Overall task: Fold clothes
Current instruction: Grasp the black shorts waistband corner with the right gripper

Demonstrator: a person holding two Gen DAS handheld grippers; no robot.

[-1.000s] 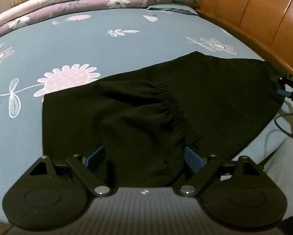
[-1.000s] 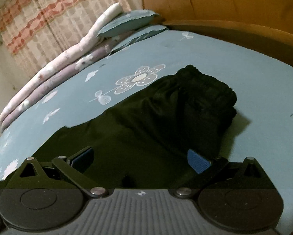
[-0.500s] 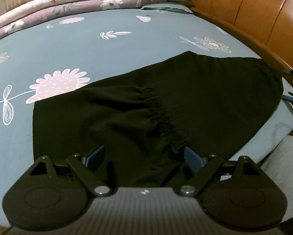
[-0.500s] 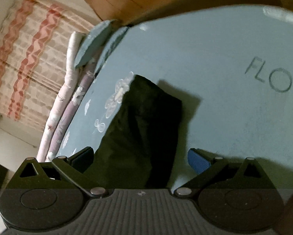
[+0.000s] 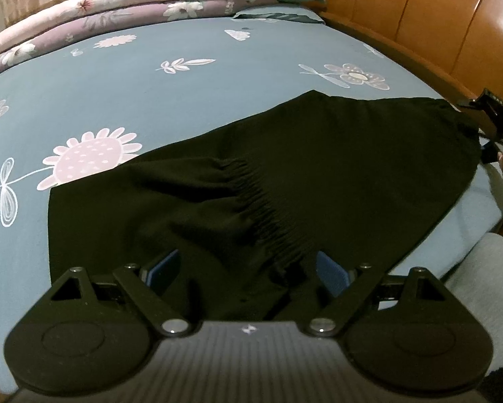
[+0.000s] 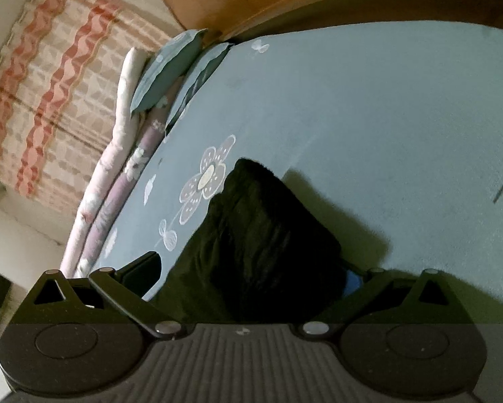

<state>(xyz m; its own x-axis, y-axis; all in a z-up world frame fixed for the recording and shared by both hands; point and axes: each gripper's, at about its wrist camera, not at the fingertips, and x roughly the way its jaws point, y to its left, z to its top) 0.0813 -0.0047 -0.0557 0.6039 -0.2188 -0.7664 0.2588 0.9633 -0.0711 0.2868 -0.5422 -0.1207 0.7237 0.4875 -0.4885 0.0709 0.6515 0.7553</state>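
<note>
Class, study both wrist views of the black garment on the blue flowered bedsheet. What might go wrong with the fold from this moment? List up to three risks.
1. The left gripper stands open over the black elastic-waisted garment; closing here may pinch several bunched layers.
2. The garment's end reaches the edge of the blue flowered bedsheet near the right gripper and might slip off.
3. Cloth bunches between the right gripper's fingers; the fold may end uneven.

Your left hand-held gripper [image 5: 248, 268] was matte black, with blue pads [image 5: 330, 270], silver pivot screws and a ribbed grey housing. Your right hand-held gripper [image 6: 251, 270] matched it. You wore light grey trousers [image 5: 479, 268].
</note>
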